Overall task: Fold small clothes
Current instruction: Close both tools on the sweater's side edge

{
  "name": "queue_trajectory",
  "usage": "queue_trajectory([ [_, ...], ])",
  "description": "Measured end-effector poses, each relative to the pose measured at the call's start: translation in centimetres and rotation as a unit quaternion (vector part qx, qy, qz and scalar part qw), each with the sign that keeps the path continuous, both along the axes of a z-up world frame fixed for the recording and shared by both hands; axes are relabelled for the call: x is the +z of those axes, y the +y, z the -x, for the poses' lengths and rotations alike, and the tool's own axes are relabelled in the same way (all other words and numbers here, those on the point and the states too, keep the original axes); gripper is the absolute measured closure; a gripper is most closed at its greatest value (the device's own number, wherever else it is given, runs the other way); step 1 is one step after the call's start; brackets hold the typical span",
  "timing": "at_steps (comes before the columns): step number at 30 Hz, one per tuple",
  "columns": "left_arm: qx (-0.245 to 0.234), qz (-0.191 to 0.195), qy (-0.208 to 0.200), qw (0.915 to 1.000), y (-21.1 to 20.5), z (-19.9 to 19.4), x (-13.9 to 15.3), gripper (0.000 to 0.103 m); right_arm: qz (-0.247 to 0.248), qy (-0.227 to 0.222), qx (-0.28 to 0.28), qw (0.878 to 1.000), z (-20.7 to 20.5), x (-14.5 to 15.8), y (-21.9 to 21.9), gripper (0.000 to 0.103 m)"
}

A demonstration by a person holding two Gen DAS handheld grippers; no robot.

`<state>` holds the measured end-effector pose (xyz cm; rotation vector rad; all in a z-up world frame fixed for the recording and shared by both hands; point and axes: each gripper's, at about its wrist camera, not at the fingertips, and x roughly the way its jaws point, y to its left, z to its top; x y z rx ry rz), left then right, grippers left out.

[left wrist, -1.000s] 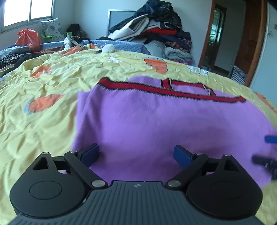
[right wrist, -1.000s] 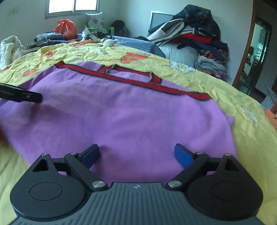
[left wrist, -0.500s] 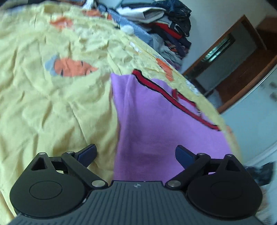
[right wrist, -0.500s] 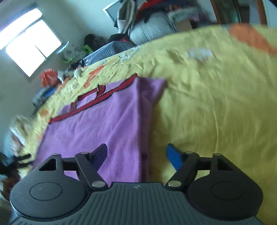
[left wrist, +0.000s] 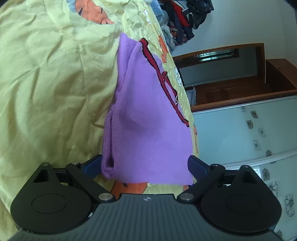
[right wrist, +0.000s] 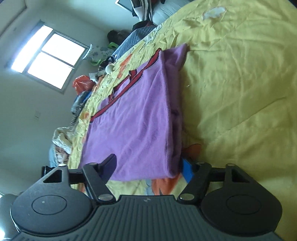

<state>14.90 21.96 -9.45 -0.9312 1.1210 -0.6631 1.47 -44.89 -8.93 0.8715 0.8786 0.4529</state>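
A purple sweater with red and black trim lies flat on a yellow bedspread. My left gripper is rolled onto its side at the near left corner. Its jaws stand wide, one blue finger on each side of the folded edge, and the pads do not press. The right wrist view shows the same sweater from its near right corner. There my right gripper, also rolled, has the corner between its jaws, which are closing. A gap still shows at the dark finger.
A heap of clothes is stacked at the far end of the bed. A wooden door and a pale flowered wardrobe stand beyond the bed's edge. A window and an orange bag are on the far side.
Both grippers have rolled onto their sides and moved out from the sweater's middle to its two near corners. The right jaws have narrowed; the left jaws stay wide.
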Motion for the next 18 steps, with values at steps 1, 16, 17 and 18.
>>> queue_trajectory([
  [1, -0.001, -0.005, 0.005, 1.0000, -0.1, -0.4, -0.1, 0.013, -0.004, 0.003, 0.004, 1.000, -0.4, -0.2, 0.4, 0.046],
  [16, 0.021, -0.031, 0.026, 0.9990, -0.2, -0.6, -1.9, 0.096, 0.025, 0.007, -0.044, 0.999, 0.1, -0.4, 3.2, 0.097],
  [17, 0.021, -0.031, 0.020, 0.9991, -0.2, -0.6, -1.6, 0.096, 0.024, 0.001, -0.049, 0.999, 0.3, 0.0, 3.3, 0.097],
  [18, 0.020, -0.029, 0.010, 0.9993, -0.2, -0.4, -1.1, 0.096, 0.019, -0.008, -0.054, 0.998, 0.7, 0.6, 3.4, 0.098],
])
